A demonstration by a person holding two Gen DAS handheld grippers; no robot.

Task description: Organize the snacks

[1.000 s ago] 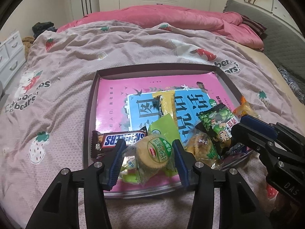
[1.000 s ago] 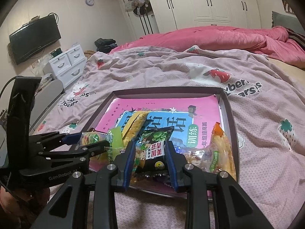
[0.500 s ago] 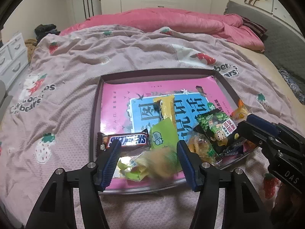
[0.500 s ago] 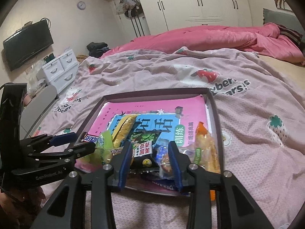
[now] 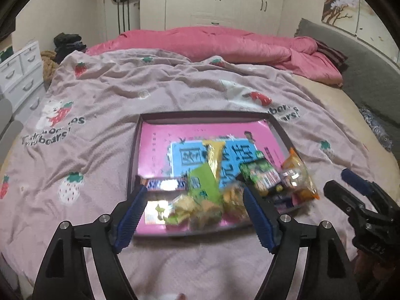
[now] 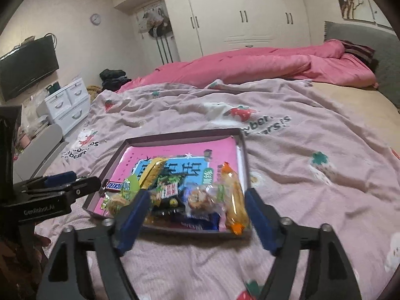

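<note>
Now, left gripper (image 5: 195, 212): my jaws have just been opening, wide apart, gripping nothing.
Right gripper (image 6: 197, 215): mine too, just opened wide, empty.
Snacks (image 5: 225, 185): heaped just beyond both jaws, at the tray's near end.
Tray (image 5: 200, 115): ahead of my jaws on the pink blanket (image 5: 125, 87).

Both wrist views angled down, sharing tray (image 5: 280, 131)
</note>
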